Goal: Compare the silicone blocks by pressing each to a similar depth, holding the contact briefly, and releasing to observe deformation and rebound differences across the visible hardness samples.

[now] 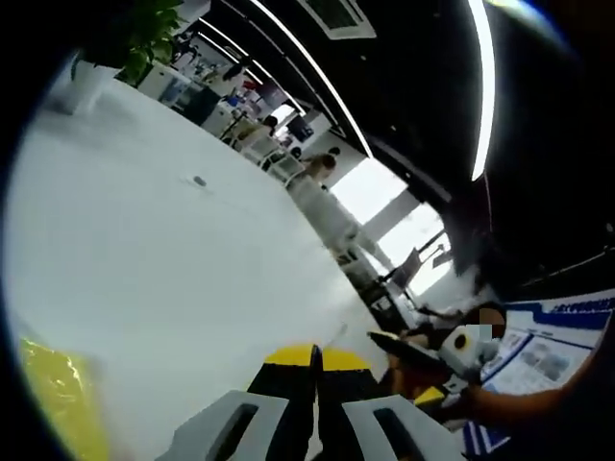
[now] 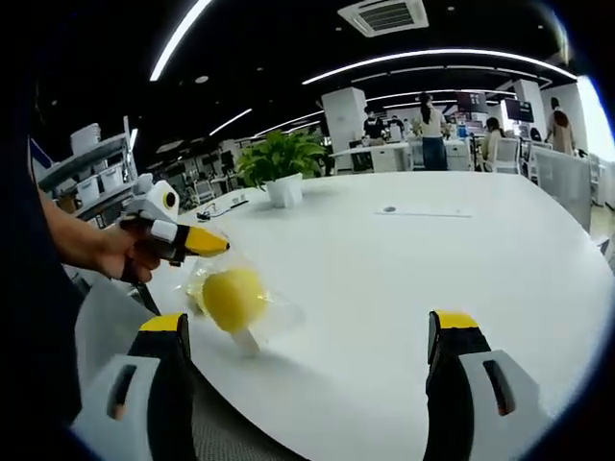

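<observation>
Left claw (image 1: 314,357) closed, empty — over the white counter (image 1: 173,250). Right claw (image 2: 312,331) wide open — yellow bagged block (image 2: 233,298) sits near the left claw's tips.

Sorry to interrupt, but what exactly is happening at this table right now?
A person holds a gripper in each hand over a white table. The left gripper, its jaws shut, hovers just above a yellow block in clear wrapping. The right gripper waits with jaws wide open and empty. A potted plant stands farther back.
</observation>
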A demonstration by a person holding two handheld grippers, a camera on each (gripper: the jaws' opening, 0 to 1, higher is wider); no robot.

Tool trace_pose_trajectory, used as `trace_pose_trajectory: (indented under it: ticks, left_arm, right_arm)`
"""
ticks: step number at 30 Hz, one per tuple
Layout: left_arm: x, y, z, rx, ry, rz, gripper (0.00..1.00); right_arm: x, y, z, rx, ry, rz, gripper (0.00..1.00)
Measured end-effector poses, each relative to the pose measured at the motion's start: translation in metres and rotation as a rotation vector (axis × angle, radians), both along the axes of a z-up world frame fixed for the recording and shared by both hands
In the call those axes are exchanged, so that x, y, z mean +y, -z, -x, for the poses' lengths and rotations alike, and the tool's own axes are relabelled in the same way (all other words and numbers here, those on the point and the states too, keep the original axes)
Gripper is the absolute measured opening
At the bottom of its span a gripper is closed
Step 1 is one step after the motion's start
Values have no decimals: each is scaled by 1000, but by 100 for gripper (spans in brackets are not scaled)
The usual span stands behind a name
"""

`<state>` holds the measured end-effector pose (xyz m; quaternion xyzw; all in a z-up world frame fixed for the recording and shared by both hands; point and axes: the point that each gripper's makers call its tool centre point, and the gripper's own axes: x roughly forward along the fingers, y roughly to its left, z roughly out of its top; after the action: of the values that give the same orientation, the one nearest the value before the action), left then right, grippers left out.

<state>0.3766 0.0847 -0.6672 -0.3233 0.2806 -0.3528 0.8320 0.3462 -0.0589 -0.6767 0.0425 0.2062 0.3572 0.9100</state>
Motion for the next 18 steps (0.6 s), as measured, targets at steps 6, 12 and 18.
trace_pose_trajectory:
  ticks: [6, 12, 18]
  left_arm:
    - [14, 10, -18, -22, -68, -23, 0]
    - [25, 27, -27, -10, -101, -74, 0]
    - [33, 53, -32, 31, -136, -142, 0]
  right_arm:
    - [-1, 0, 1, 8, 15, -12, 97]
    - [0, 1, 1, 13, 20, -10, 97]
    - [0, 5, 2, 26, 24, -7, 97]
